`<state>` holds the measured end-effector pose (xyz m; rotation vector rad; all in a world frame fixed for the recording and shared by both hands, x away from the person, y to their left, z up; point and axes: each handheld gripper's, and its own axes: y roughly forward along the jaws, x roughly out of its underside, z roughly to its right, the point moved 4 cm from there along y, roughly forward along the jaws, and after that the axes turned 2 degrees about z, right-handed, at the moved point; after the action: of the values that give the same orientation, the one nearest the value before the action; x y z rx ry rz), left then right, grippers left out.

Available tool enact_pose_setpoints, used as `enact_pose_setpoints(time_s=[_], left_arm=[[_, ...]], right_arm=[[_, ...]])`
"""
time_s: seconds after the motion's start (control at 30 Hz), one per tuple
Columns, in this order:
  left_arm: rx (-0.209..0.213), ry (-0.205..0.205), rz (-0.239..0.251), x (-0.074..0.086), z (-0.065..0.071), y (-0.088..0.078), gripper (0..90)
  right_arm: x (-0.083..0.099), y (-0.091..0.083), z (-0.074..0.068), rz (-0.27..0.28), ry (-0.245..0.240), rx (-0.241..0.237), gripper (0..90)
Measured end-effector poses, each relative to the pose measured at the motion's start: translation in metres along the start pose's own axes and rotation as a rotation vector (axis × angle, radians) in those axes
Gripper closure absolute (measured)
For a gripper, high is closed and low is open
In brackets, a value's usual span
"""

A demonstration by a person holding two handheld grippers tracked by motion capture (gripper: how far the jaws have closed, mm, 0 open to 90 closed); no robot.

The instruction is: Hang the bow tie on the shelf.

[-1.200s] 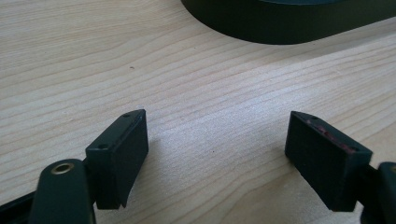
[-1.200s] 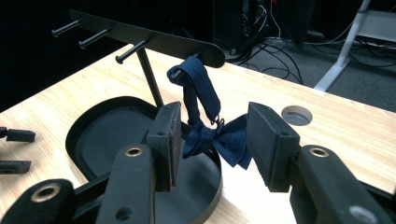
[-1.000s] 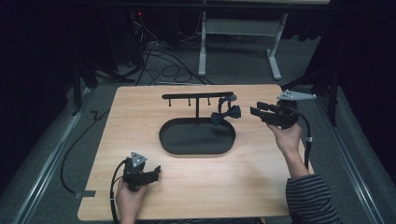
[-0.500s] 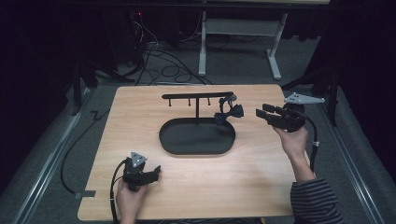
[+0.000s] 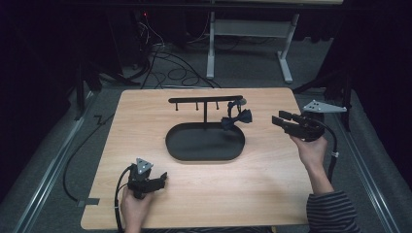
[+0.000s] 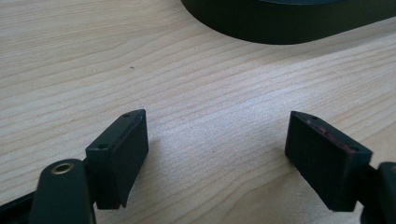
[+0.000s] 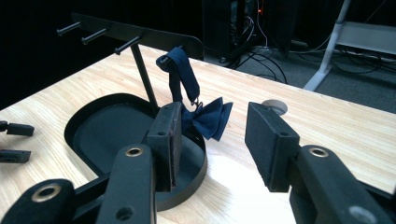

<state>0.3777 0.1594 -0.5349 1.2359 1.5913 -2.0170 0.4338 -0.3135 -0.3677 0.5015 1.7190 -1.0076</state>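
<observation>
A dark blue bow tie [image 5: 237, 119] [image 7: 205, 116] hangs by its strap from the right end of a black T-shaped hanger rack [image 5: 205, 100] [image 7: 135, 35]. The rack rises from a black oval tray [image 5: 204, 143] [image 7: 93, 135] at the table's middle. My right gripper [image 5: 282, 121] [image 7: 212, 140] is held above the table's right edge, open, nothing between its pads, pointing left at the bow tie from a short way off. My left gripper [image 5: 163, 178] [image 6: 217, 154] rests near the front left of the table, open over bare wood, with the tray's rim [image 6: 280, 28] ahead of it.
The light wooden table [image 5: 145, 121] has a small round grommet [image 7: 274, 106] at its far right. Cables [image 5: 165, 58] and a white desk frame [image 5: 248, 34] lie on the floor behind. A cable [image 5: 119, 194] trails from the left gripper.
My right gripper has drifted to the right, away from the bow tie, still open. The left gripper has stayed where it was.
</observation>
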Motion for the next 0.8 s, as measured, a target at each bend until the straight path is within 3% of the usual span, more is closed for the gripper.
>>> enact_pose_setpoints(time_s=[0.8], left_arm=[[0.000,0.000,0.000,0.000,0.000,0.000,21.7]], right_arm=[[0.021,-0.023,0.009,0.030,0.032,0.025,57.7]])
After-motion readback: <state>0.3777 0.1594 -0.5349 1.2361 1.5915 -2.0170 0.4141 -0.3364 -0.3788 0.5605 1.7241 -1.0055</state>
